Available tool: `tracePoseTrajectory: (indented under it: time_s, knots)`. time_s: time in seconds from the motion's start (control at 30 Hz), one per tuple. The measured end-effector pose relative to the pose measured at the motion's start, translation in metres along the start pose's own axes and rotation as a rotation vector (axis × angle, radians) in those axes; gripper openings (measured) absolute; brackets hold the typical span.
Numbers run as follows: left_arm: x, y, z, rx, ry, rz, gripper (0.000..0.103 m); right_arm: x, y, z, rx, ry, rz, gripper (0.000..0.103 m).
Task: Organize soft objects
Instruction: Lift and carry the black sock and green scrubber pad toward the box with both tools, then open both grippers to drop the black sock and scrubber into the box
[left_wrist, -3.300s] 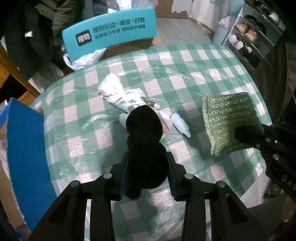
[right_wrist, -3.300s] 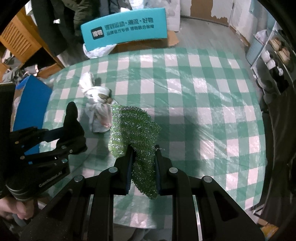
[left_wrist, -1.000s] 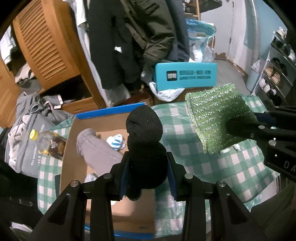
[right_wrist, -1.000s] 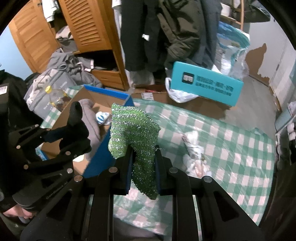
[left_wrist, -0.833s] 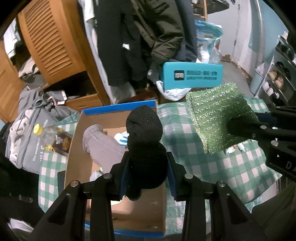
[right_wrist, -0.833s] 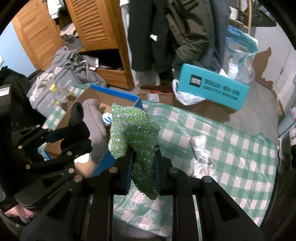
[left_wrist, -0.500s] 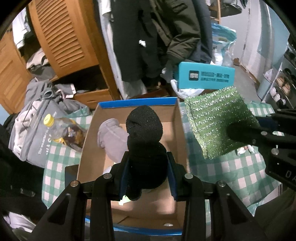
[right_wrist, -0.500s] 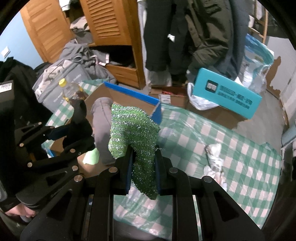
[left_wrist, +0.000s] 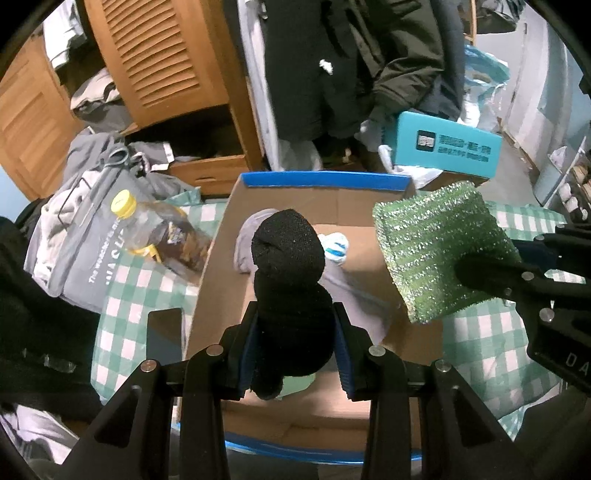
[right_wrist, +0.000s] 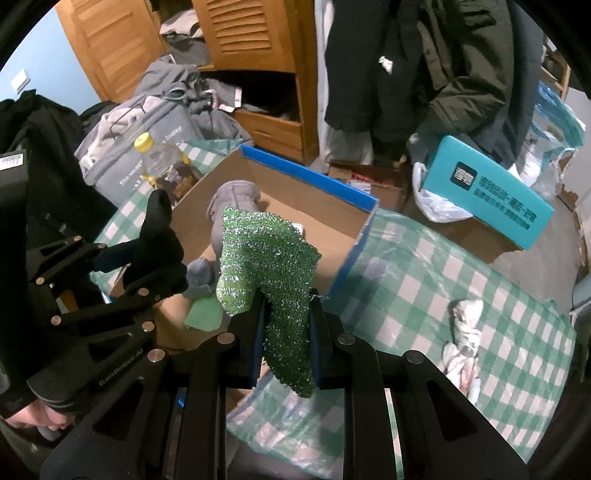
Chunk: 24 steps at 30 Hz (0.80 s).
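Note:
My left gripper is shut on a black rolled sock and holds it above an open cardboard box with a blue rim. My right gripper is shut on a sparkly green scrubbing cloth, held over the box's right side; the cloth also shows in the left wrist view. The box holds a grey garment, a blue-and-white sock and a pale green cloth. The left gripper with the black sock shows at left in the right wrist view.
The box stands on a green checked table. A plastic bottle with a yellow cap lies left of the box beside a grey bag. A crumpled white bundle lies on the table at right. A teal box and a wooden wardrobe stand behind.
Both grippers have swung left from the table's open middle to over the cardboard box, carrying the sock and the green cloth. The box now lies right beneath them.

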<state>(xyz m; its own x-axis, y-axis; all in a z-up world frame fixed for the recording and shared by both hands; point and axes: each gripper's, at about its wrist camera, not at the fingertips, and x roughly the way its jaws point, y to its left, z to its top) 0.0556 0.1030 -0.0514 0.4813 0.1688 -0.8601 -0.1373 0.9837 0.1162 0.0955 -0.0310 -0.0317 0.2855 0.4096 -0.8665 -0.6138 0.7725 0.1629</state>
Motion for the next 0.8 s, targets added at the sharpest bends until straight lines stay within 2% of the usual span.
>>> tracePoseTrajectory:
  time_s: [0.33, 0.63, 0.7, 0.8]
  knots:
    - [0.02, 0.02, -0.007, -0.044, 0.049, 0.007, 0.037, 0.027, 0.015, 0.007, -0.023, 0.051, 0.018, 0.018]
    - [0.022, 0.025, -0.009, -0.048, 0.056, 0.021, 0.04, 0.044, 0.028, 0.008, -0.055, 0.088, 0.024, 0.022]
    - [0.021, 0.026, -0.009, -0.052, 0.054, 0.026, 0.05, 0.046, 0.029, 0.008, -0.059, 0.094, 0.026, 0.025]
    - [0.019, 0.028, -0.009, -0.056, 0.043, 0.033, 0.063, 0.047, 0.03, 0.008, -0.064, 0.096, 0.021, 0.035]
